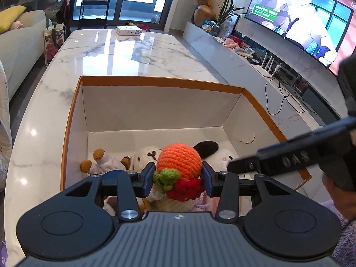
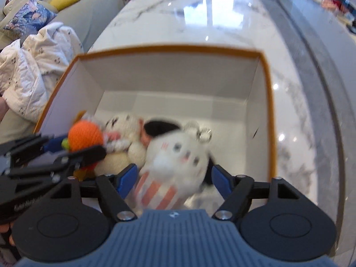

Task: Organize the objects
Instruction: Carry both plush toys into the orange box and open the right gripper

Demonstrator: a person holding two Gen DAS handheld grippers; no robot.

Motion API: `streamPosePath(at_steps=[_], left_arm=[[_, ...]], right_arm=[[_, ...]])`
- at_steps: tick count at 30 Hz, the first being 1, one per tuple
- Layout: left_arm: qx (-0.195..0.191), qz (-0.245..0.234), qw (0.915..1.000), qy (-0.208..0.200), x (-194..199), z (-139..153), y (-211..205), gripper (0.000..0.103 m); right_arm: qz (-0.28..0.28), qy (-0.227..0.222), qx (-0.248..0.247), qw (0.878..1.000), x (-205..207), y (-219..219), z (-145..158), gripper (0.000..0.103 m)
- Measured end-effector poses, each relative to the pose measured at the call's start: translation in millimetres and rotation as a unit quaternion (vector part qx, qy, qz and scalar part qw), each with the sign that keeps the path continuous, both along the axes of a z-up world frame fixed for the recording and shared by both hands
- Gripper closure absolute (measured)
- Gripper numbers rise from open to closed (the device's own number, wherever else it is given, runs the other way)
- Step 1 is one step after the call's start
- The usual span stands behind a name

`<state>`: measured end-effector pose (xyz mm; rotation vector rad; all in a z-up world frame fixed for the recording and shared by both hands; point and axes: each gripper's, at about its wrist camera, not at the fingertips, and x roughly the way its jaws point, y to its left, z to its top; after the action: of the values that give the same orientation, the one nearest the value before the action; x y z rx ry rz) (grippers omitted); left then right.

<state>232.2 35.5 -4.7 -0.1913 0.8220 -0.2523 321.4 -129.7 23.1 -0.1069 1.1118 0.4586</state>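
Left wrist view: left tongs (image 1: 178, 173) pinch the crocheted orange doll (image 1: 179, 161), soft and light, at its head; over the box (image 1: 160, 82) on the desk (image 1: 124, 46)
Right wrist view: right tongs (image 2: 174, 173) spread wide around the white plush (image 2: 175, 155), blurred, seemingly let go; squashy; nearest 6 o'clock in the box

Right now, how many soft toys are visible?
4: an orange crochet toy in the left gripper, a white plush between the open jaws of the right gripper, a cream toy and a brown-limbed toy in the box. More may be hidden.
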Motion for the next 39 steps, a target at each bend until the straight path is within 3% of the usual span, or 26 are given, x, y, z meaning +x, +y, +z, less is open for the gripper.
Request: streamPosePath(at_steps=[8,10,11,13,16,18,26,31,36,39], left_arm=[[0.001,0.0,1.0,0.004,0,0,0,0.053],[-0.002,0.001,1.0,0.004,0,0,1,0.053],[-0.003,0.002,1.0,0.005,0,0,1,0.053],[-0.004,0.003,1.0,0.005,0,-1,1,0.053],[-0.005,0.002,1.0,0.005,-1,-1,1,0.053],[-0.004,0.003,1.0,0.006,-1,-1,0,0.053],[-0.006,0.004,0.9999,0.009,-2,-2,1,0.053],[0.002,0.009,1.0,0.003,-4,4,-2,0.053],[-0.003,-0.016,0.9996,-0.021,-20,27,-17,0.053],[-0.025,-0.041,0.9987,-0.018,-21,35,-34,0.053]], right_arm=[[0.026,-0.043,-0.028,0.998,20,9,-10,0.032],[0.045,-0.038,-0.024,0.998,19,15,-13,0.05],[0.048,-0.027,-0.014,0.998,18,16,-14,0.053],[0.048,-0.024,-0.014,0.998,17,19,-17,0.053],[0.033,-0.014,-0.004,0.999,21,16,-24,0.044],[0.021,0.025,0.024,0.999,27,12,-34,0.045],[0.036,0.035,0.026,0.998,15,15,-34,0.047],[0.036,0.014,0.018,0.999,9,16,-30,0.045],[0.025,-0.066,0.042,0.997,-20,-9,12,0.044],[0.003,-0.116,0.042,0.992,-41,-33,31,0.043]])
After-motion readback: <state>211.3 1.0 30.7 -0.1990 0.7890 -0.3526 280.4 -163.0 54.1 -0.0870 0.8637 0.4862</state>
